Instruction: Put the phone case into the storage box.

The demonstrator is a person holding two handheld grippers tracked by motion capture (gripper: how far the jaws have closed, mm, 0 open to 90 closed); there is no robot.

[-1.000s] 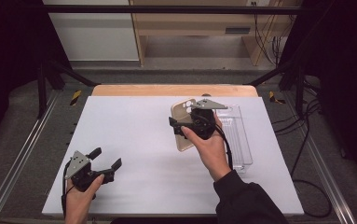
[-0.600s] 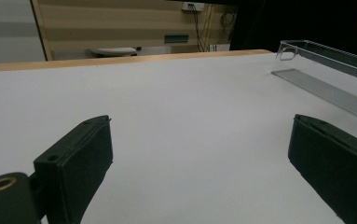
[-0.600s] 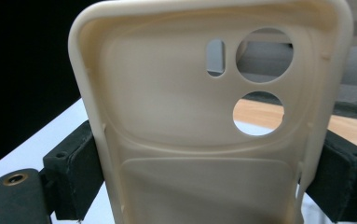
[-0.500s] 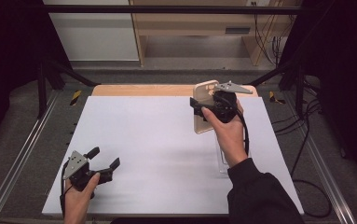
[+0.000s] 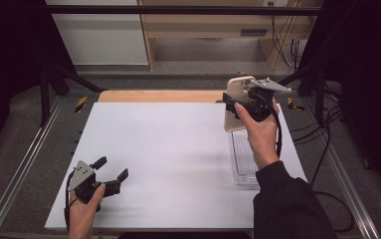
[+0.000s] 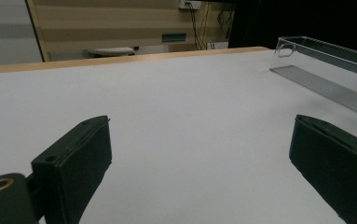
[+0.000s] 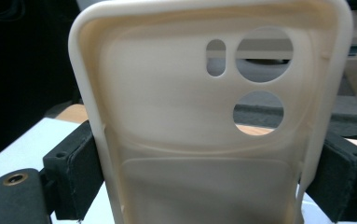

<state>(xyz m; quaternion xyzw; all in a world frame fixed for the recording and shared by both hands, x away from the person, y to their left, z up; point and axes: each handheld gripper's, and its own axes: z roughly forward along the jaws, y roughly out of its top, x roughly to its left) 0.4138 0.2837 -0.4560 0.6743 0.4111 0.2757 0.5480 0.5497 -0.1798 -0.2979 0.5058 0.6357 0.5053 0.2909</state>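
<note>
Two grippers show in the high view: the right gripper [image 5: 243, 107] lifts a cream phone case [image 5: 237, 102] over the bench's [image 5: 178, 149] far right, above a clear tray [image 5: 245, 162]; the left gripper [image 5: 112, 175] sits near-left, jaws spread. Left gripper view: jaws wide over bare bench, tray [image 6: 325, 58] at right. Right gripper view: jaws pinch the case's [image 7: 204, 126] sides.

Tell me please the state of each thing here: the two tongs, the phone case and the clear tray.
Left tongs: open, holding nothing, low over the white table.
Right tongs: shut on the phone case.
Phone case: empty, held upright off the table.
Clear tray: empty, lying flat on the table.
</note>
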